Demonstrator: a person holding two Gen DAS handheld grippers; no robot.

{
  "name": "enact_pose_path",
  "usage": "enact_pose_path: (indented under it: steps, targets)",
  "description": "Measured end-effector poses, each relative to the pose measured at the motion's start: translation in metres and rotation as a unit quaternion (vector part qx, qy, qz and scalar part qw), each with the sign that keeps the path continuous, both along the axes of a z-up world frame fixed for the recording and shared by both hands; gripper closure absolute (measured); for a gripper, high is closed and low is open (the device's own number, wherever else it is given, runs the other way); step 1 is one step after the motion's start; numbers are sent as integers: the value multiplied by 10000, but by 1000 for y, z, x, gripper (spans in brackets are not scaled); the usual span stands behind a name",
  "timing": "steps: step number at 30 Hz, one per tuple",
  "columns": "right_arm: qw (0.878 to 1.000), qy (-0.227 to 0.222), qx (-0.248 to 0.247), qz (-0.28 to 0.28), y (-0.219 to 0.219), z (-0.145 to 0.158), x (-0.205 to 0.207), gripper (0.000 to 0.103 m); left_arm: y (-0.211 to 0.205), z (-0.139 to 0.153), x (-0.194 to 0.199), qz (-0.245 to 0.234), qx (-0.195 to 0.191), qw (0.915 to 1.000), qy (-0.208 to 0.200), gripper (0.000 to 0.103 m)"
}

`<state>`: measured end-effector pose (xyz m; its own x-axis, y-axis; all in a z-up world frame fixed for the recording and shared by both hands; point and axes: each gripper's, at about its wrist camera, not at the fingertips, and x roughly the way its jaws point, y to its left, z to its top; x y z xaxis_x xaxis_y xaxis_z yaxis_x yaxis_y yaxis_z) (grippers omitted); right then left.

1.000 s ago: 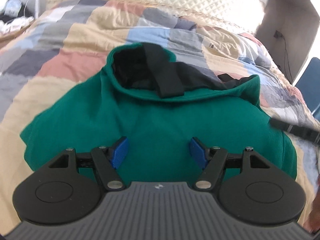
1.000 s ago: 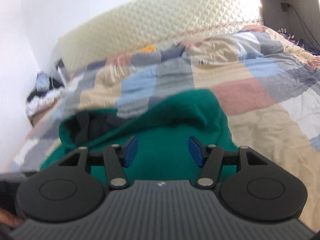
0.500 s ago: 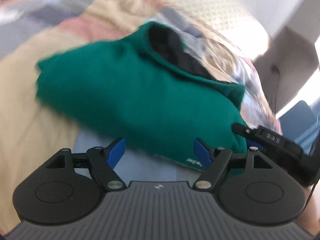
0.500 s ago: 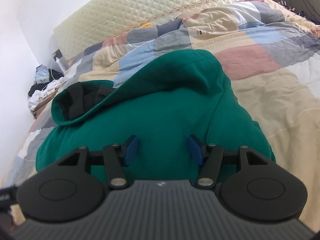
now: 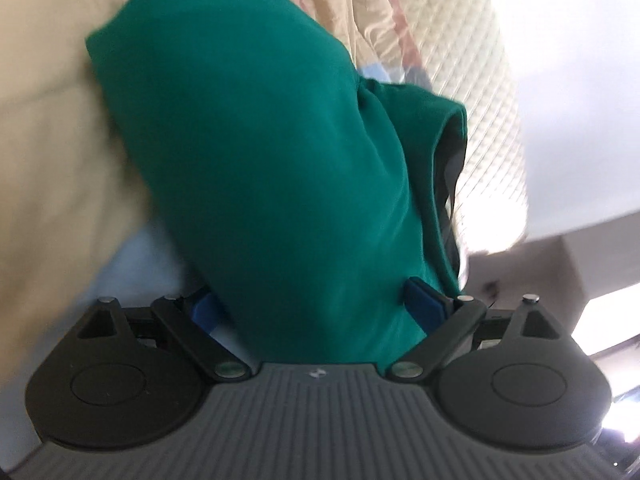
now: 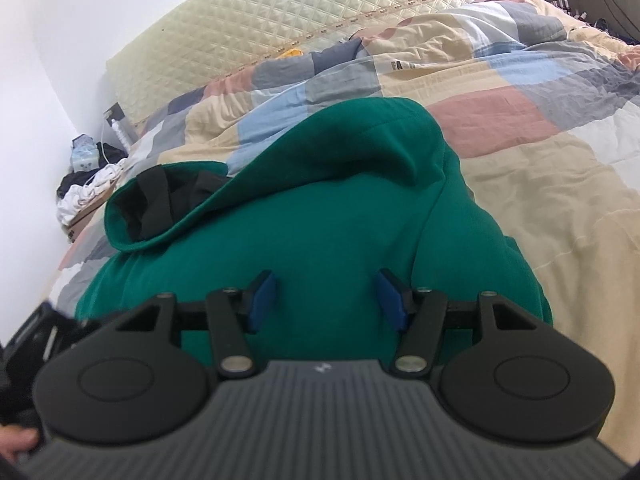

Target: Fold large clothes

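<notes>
A folded green hoodie [image 6: 320,232] lies on the bed, its hood with black lining [image 6: 156,200] at the far left. My right gripper [image 6: 328,300] hovers over the hoodie's near part, open, with nothing between its blue pads. In the left wrist view the picture is rolled sideways. The green hoodie [image 5: 260,140] fills the middle, and its near end reaches in between the jaws of my left gripper [image 5: 314,306]. Those jaws are opening wide; the cloth partly hides the left pad, and neither pad visibly presses on it.
A patchwork quilt [image 6: 500,120] covers the bed all around the hoodie. A cream quilted headboard [image 6: 240,28] stands behind. Clutter and cables [image 6: 88,176] sit on a bedside stand at the far left. A hand [image 6: 16,444] shows at the lower left edge.
My left gripper rolled sideways and dropped from above the hoodie to its edge, and its jaws widened around the cloth. The right gripper sank a little, then stayed still.
</notes>
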<state>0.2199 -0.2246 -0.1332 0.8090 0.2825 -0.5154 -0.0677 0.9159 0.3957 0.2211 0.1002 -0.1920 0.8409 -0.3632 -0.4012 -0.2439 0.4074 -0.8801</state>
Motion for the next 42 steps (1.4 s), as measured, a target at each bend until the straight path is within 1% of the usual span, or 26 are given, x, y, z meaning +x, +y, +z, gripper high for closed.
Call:
enact_pose_path:
  steps: [2, 6, 8, 10, 11, 13, 15, 18, 21, 25, 26, 28, 31, 33, 34, 35, 38, 39, 42]
  targets:
    - [10000, -30, -64, 17, 1, 0, -1, 44, 1, -3, 4, 48, -29, 10000, -33, 8]
    - [10000, -12, -18, -29, 1, 0, 0, 43, -3, 1, 8, -36, 245, 9997, -24, 10]
    - [10000, 11, 43, -83, 1, 2, 0, 42, -3, 5, 9, -32, 469, 9989, -9, 16]
    - [9998, 20, 131, -151, 0, 5, -2, 42, -6, 11, 4, -10, 736, 9973, -34, 27]
    - [9996, 22, 218, -184, -2, 7, -5, 42, -8, 13, 3, 7, 857, 9963, -57, 29]
    - [9985, -8, 498, -215, -5, 11, -12, 42, -10, 17, -2, 67, 977, 9951, -97, 39]
    - [9957, -13, 903, -212, -10, 15, -22, 41, -10, 20, -4, 81, 1060, 9942, -148, 43]
    - [9881, 34, 1536, -106, -15, 18, -37, 41, -10, 21, -6, 50, 1187, 9927, -200, 46]
    - [9810, 261, 1922, -84, -15, 12, -44, 41, -8, 20, -9, 41, 1215, 9923, -247, 48]
    - [9661, 652, 2498, 25, -14, -1, -38, 40, -6, 19, -13, 16, 1188, 9925, -286, 48]
    - [9626, 768, 2599, 3, -13, -5, -36, 29, -8, 20, -2, 6, 1171, 9927, -291, 48]
    - [9536, 974, 2848, -28, -13, -13, -34, 12, -7, 18, -2, -4, 1133, 9931, -301, 48]
    - [9388, 1366, 3161, 30, -11, -29, -28, 12, -6, 19, -3, -4, 1118, 9933, -305, 48]
    - [9264, 1528, 3442, -6, -11, -42, -25, 12, -5, 18, -4, 0, 1092, 9936, -305, 48]
    - [9216, 1597, 3536, -67, -11, -48, -23, 4, -5, 18, -4, 0, 1078, 9937, -309, 48]
    - [9163, 1652, 3646, -130, -11, -54, -21, 0, -5, 17, -4, 7, 1052, 9940, -308, 48]
    - [8916, 1861, 4121, -234, -6, -76, -8, 0, -3, 16, -5, 30, 962, 9949, -303, 48]
    - [8860, 1869, 4231, -319, -5, -81, -5, 0, -3, 16, -5, 30, 946, 9951, -301, 48]
    - [8801, 1534, 4439, -696, -13, -89, 1, 0, -1, 15, -6, 45, 837, 9960, -297, 48]
